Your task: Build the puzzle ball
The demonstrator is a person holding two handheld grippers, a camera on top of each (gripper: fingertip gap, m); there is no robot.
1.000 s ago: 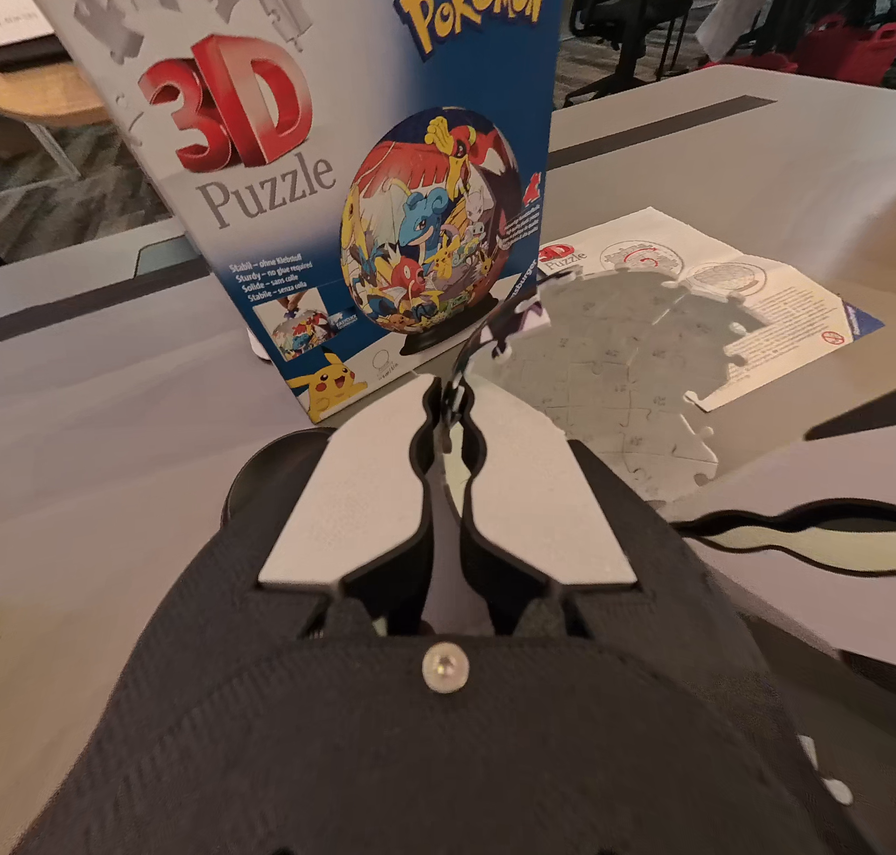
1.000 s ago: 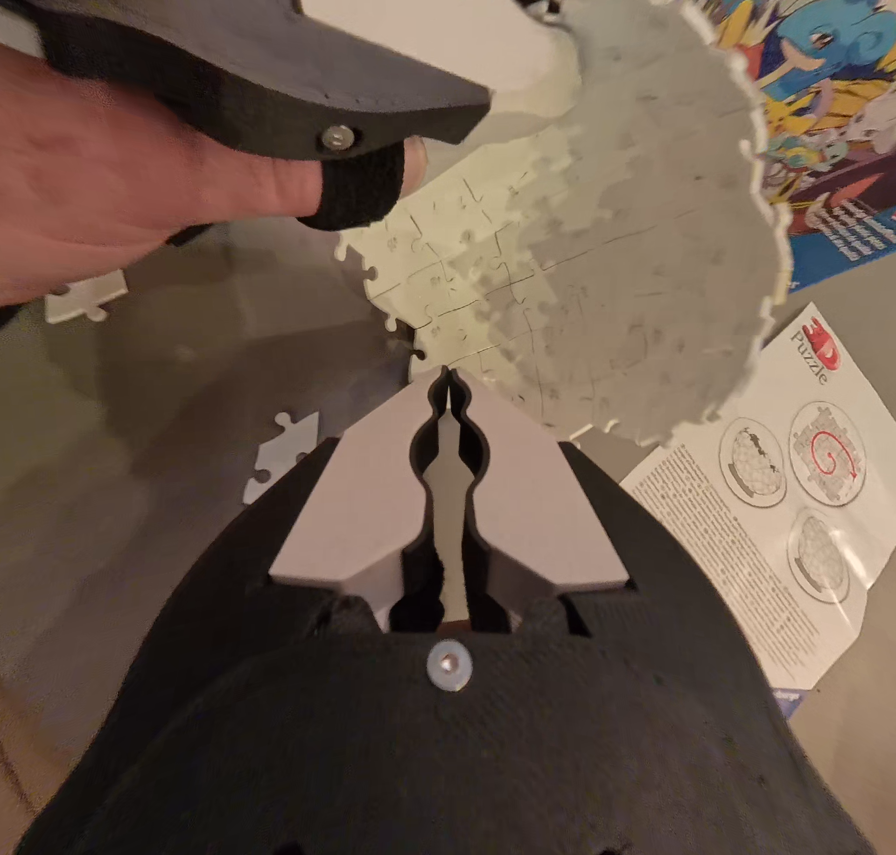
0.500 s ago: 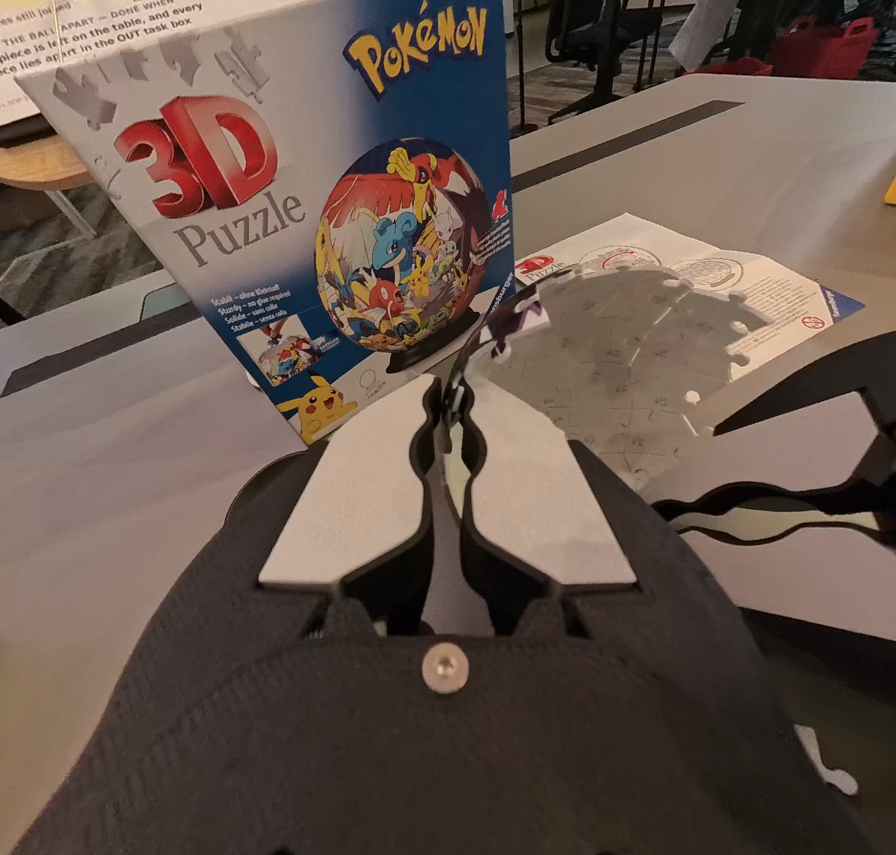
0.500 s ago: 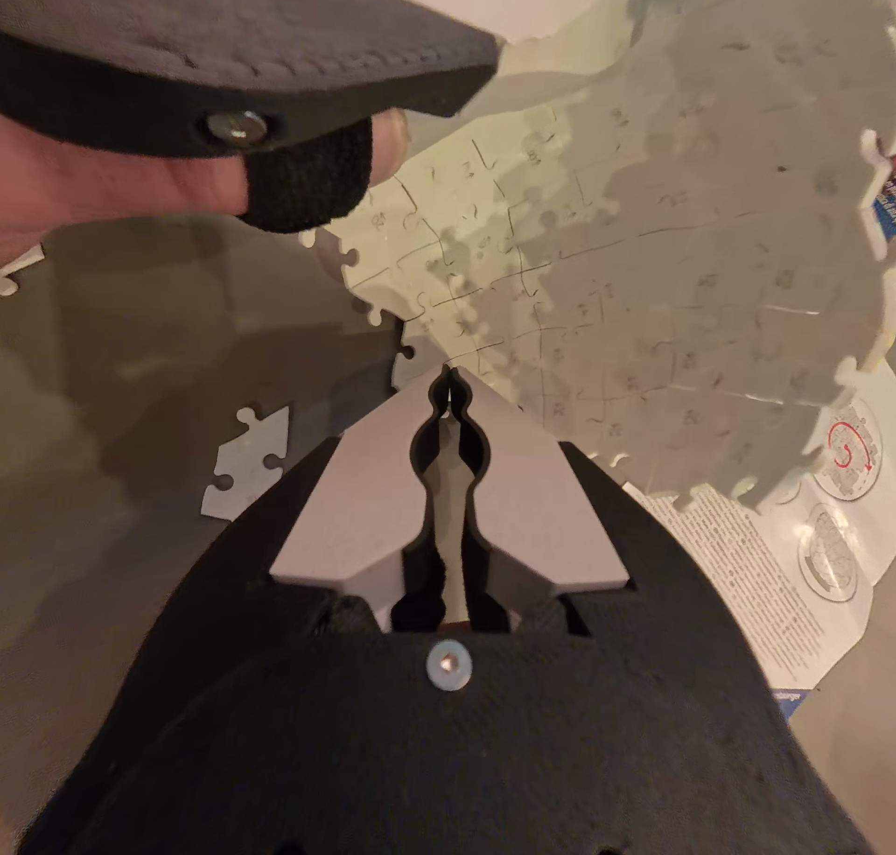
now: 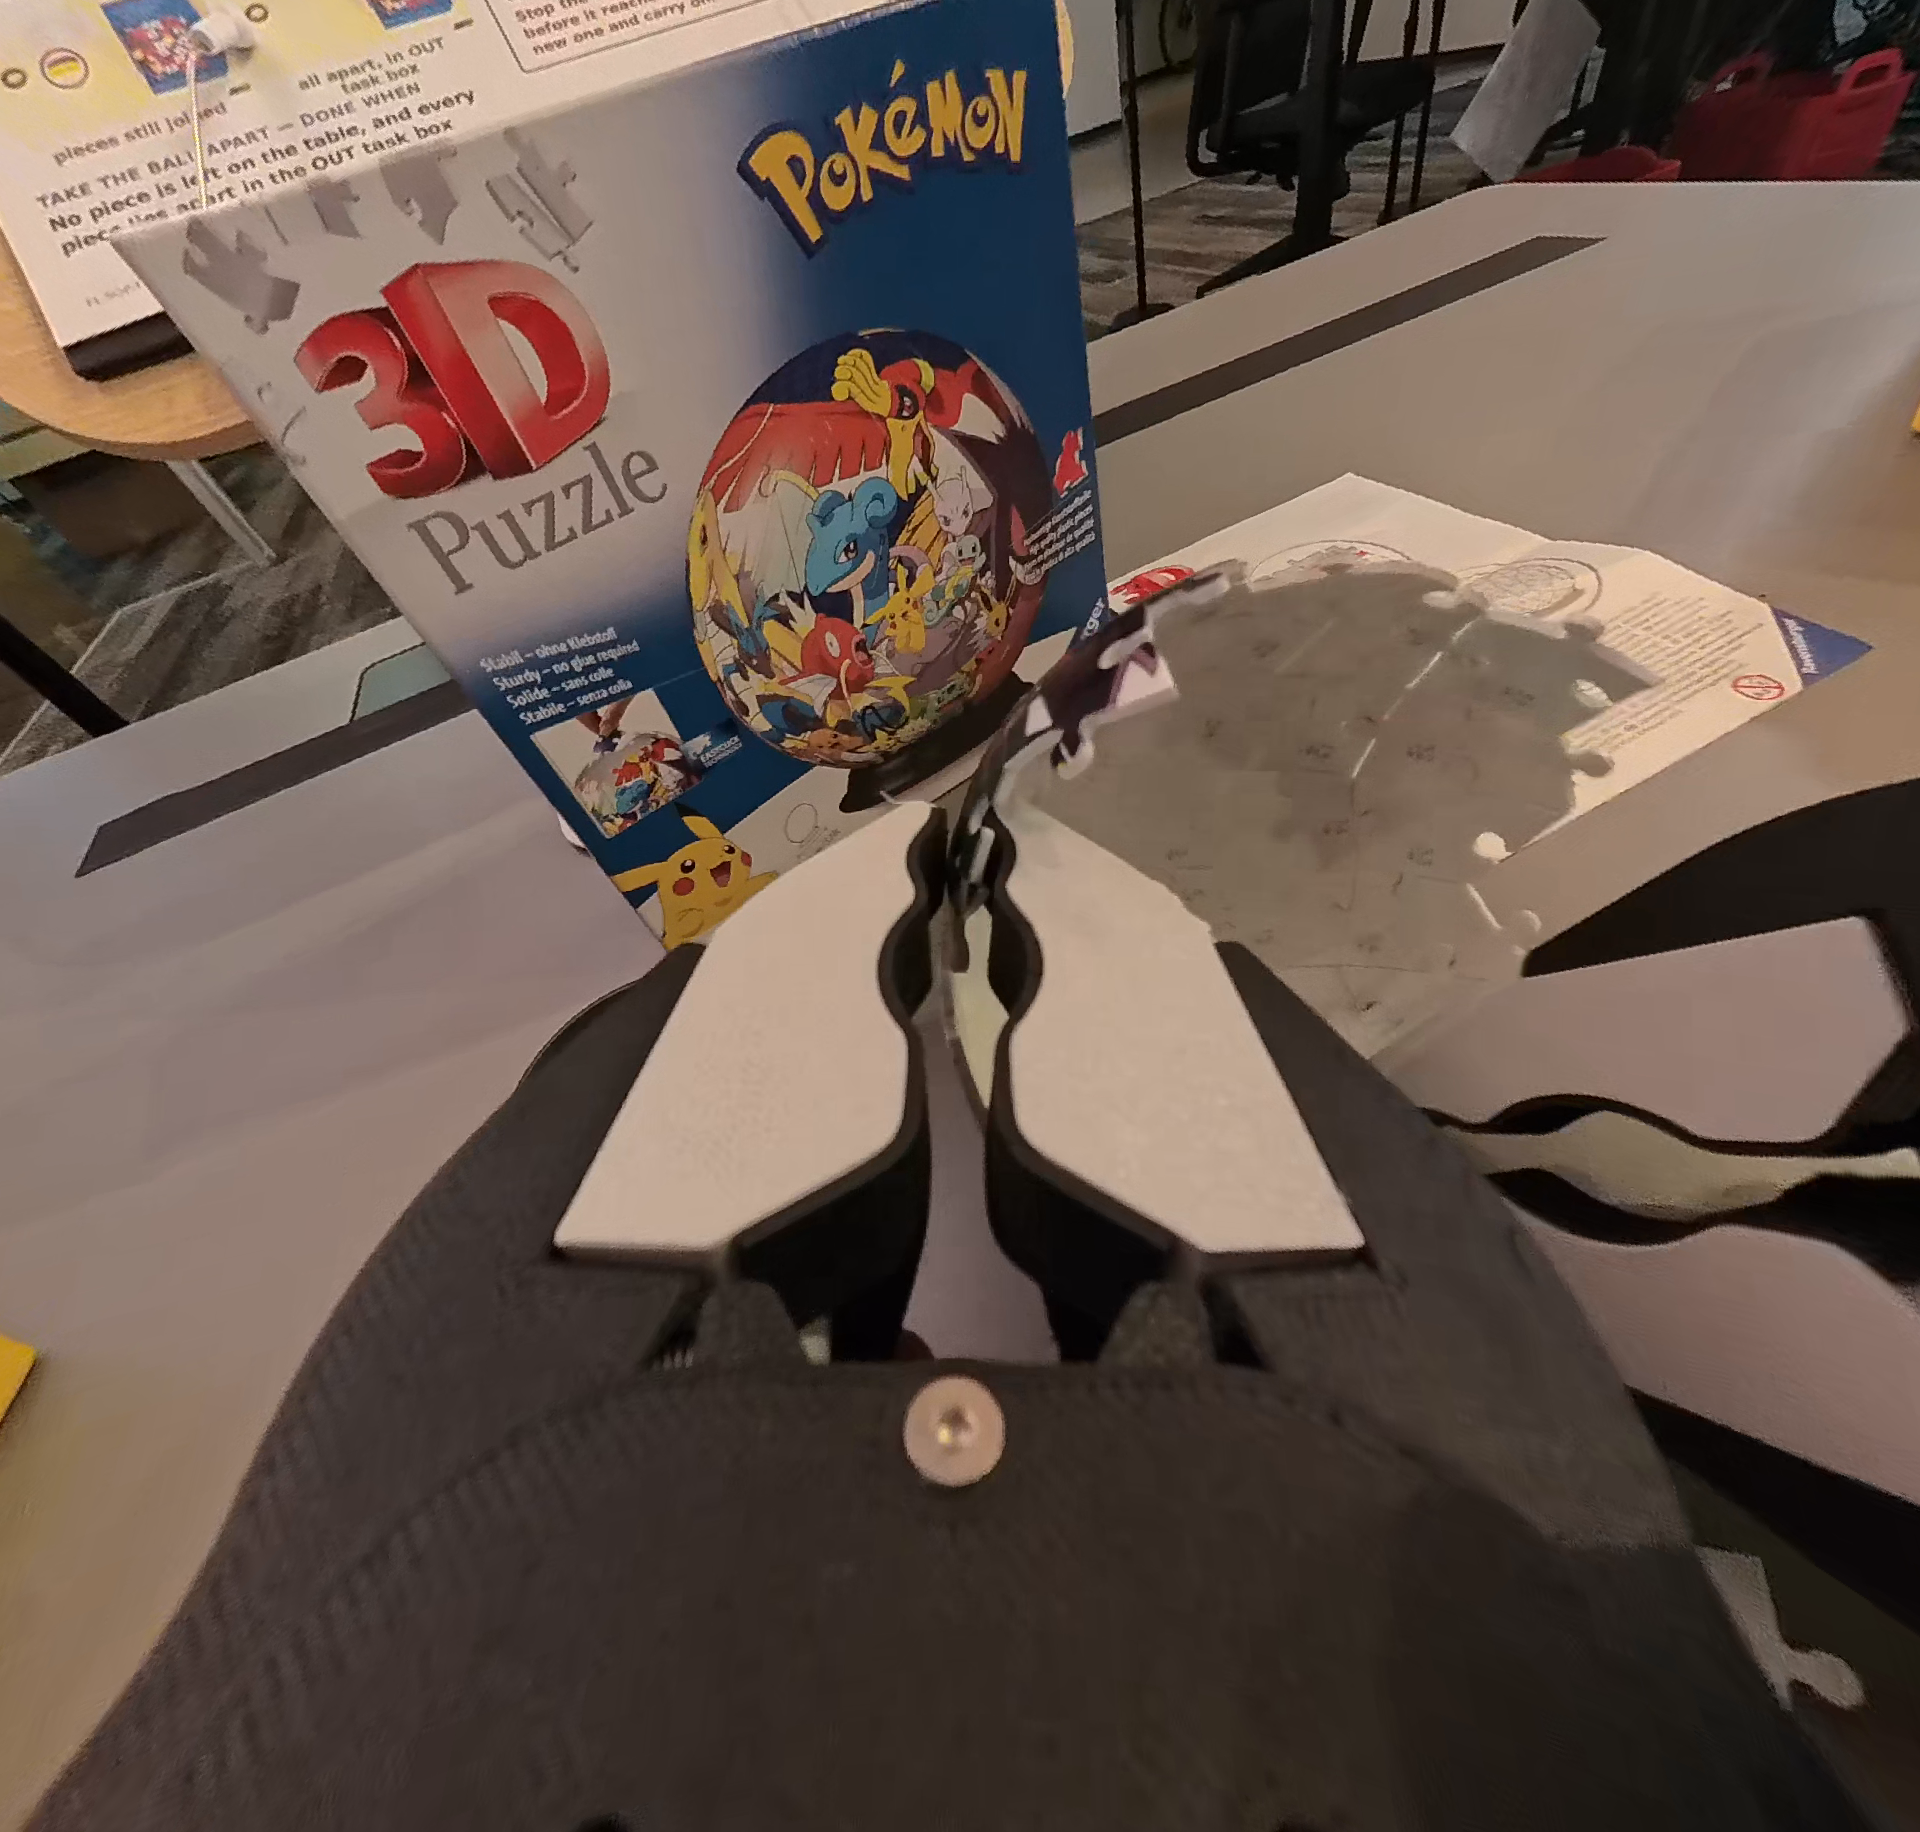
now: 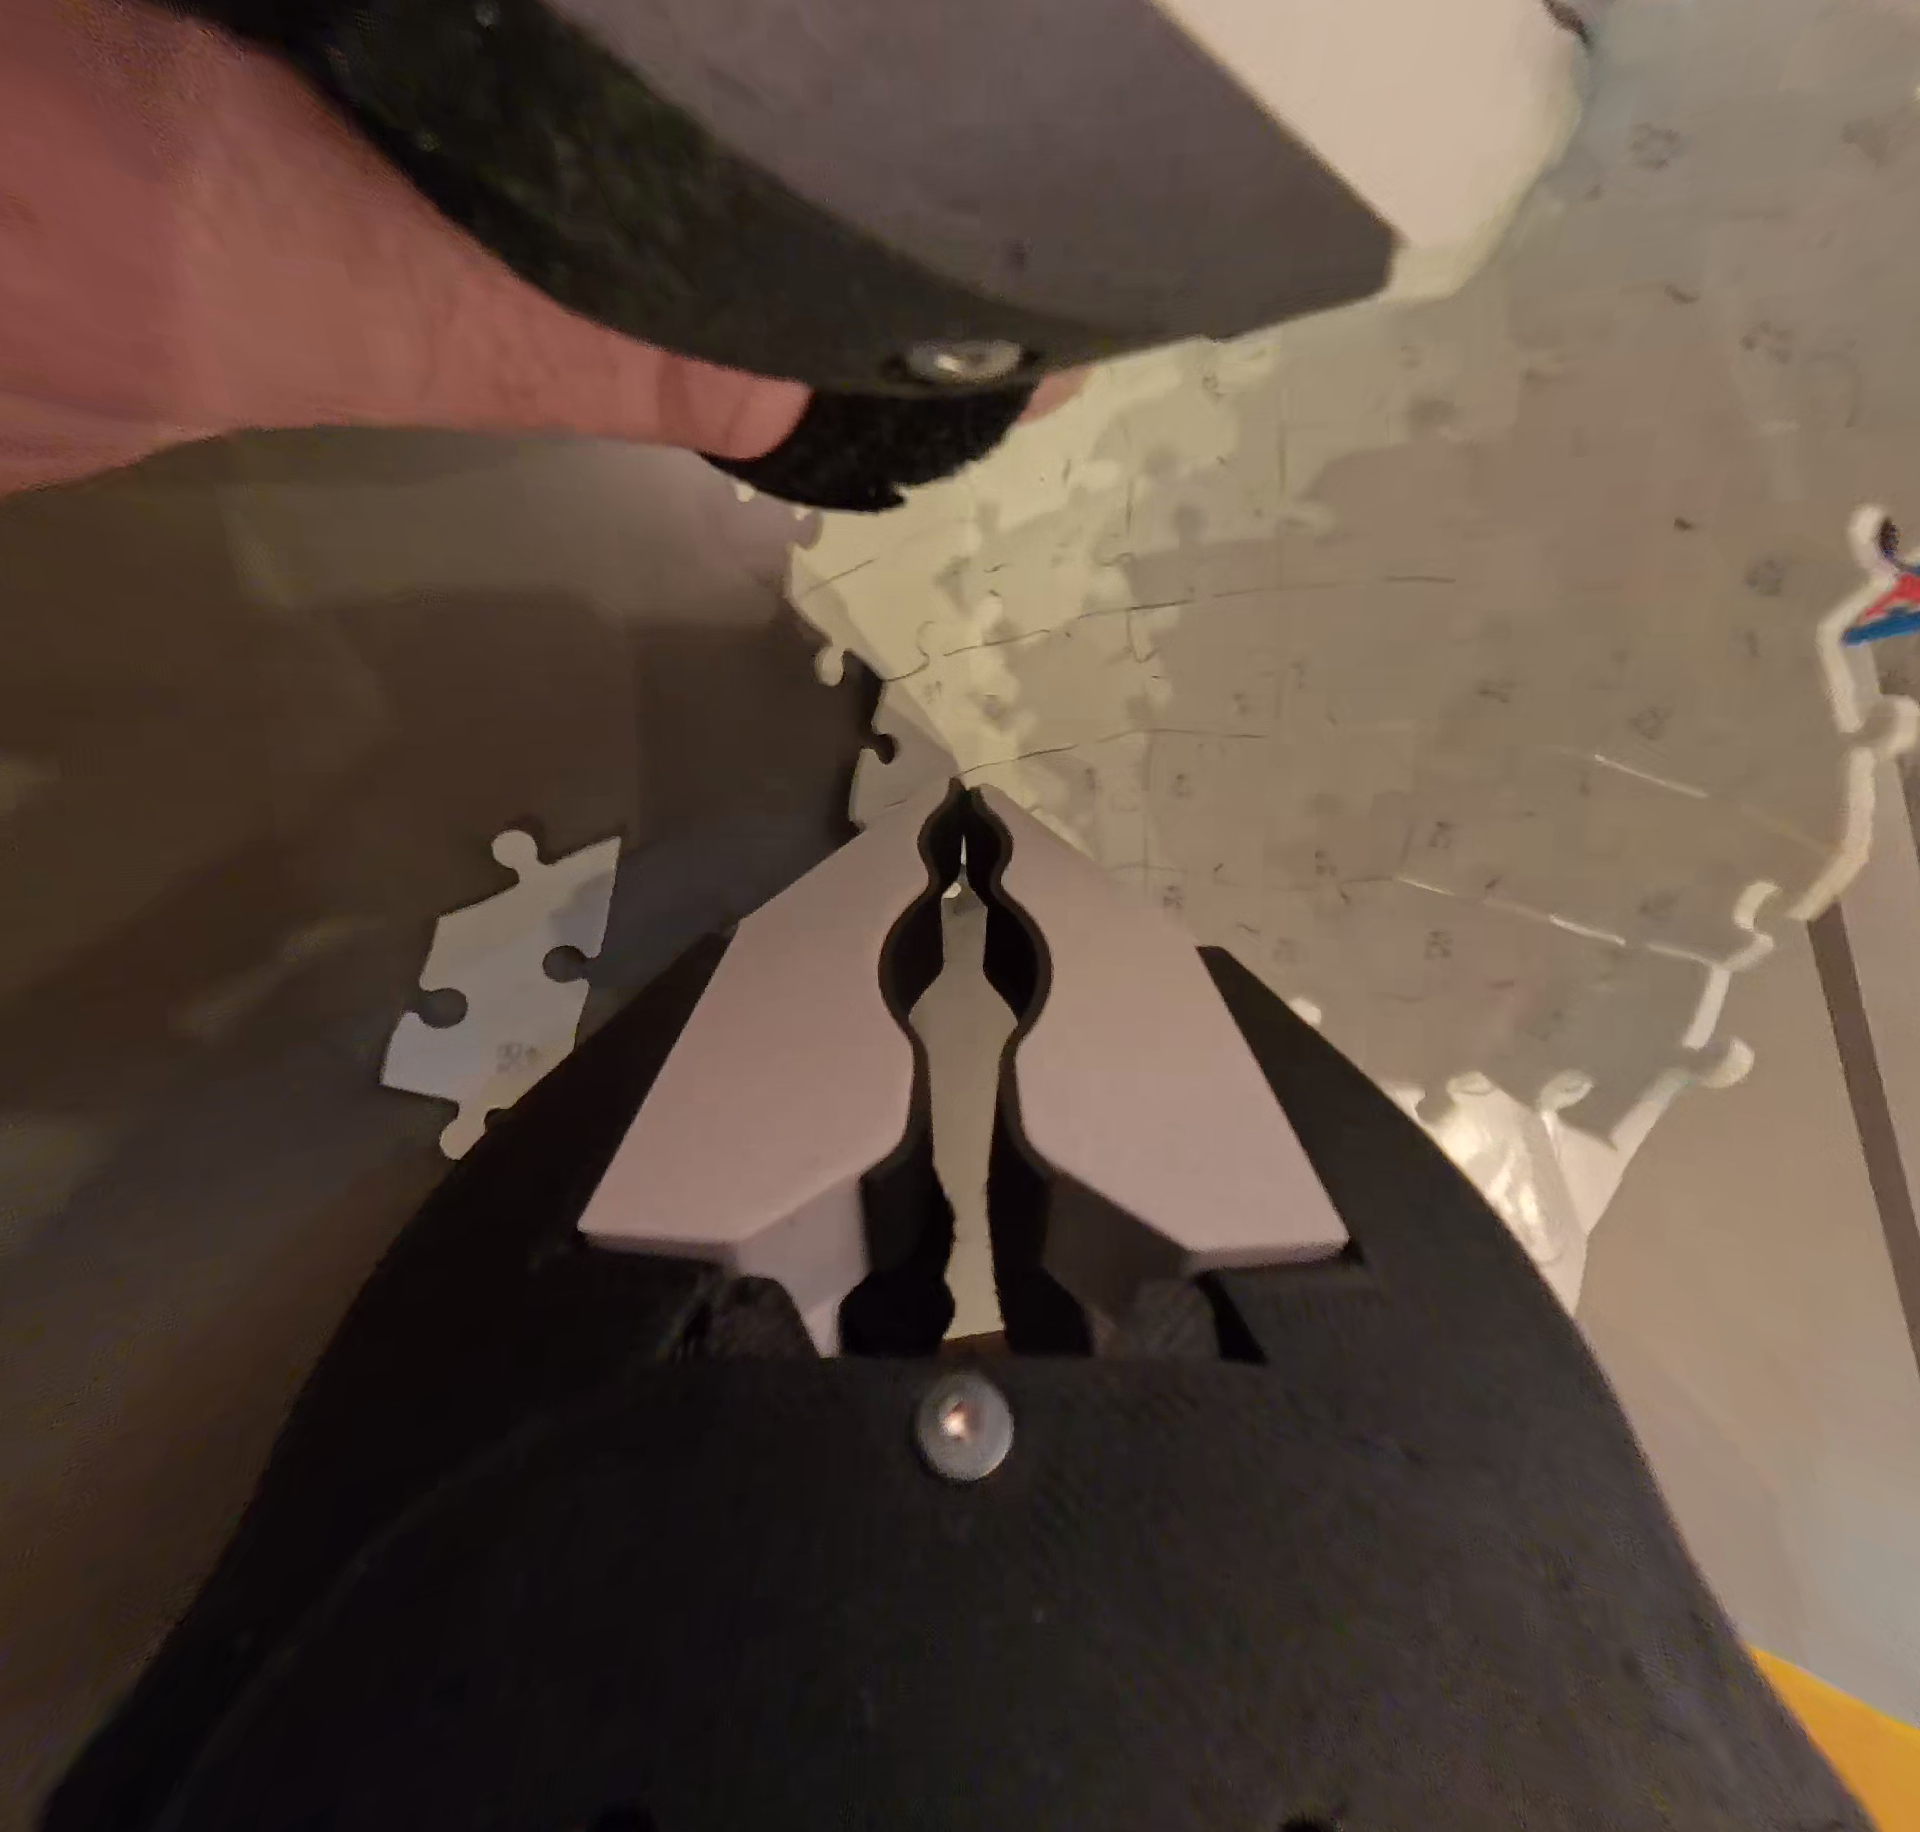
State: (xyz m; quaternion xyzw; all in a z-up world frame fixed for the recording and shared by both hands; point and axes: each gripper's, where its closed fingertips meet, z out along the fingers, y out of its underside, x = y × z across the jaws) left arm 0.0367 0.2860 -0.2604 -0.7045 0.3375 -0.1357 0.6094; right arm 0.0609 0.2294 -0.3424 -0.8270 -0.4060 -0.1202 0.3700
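The partly built puzzle ball (image 5: pixel 1351 743) is a curved shell of joined pieces, pale inside and printed outside. My left gripper (image 5: pixel 971 837) is shut on its rim and holds it above the table. In the right wrist view the shell (image 6: pixel 1455 743) fills the upper right, with the left gripper's body (image 6: pixel 935 172) and a hand (image 6: pixel 208 276) above. My right gripper (image 6: pixel 964 795) is shut on a pale puzzle piece (image 6: pixel 971 1107) held edge-on, its tip at the shell's lower edge. It also shows in the left wrist view (image 5: pixel 1475 1133).
The puzzle box (image 5: pixel 675 432) stands upright behind the shell. An instruction sheet (image 5: pixel 1662 619) lies to its right on the grey table (image 5: pixel 260 1055). A loose pale piece (image 6: pixel 509 982) lies on the table left of my right gripper. A yellow object (image 6: pixel 1849 1741) sits at the lower right. Tip to tip, the grippers are about 10 cm apart.
My right gripper has closed in on the shell with its piece, and the shell now fills more of its view. The left gripper still grips the rim and has shifted slightly.
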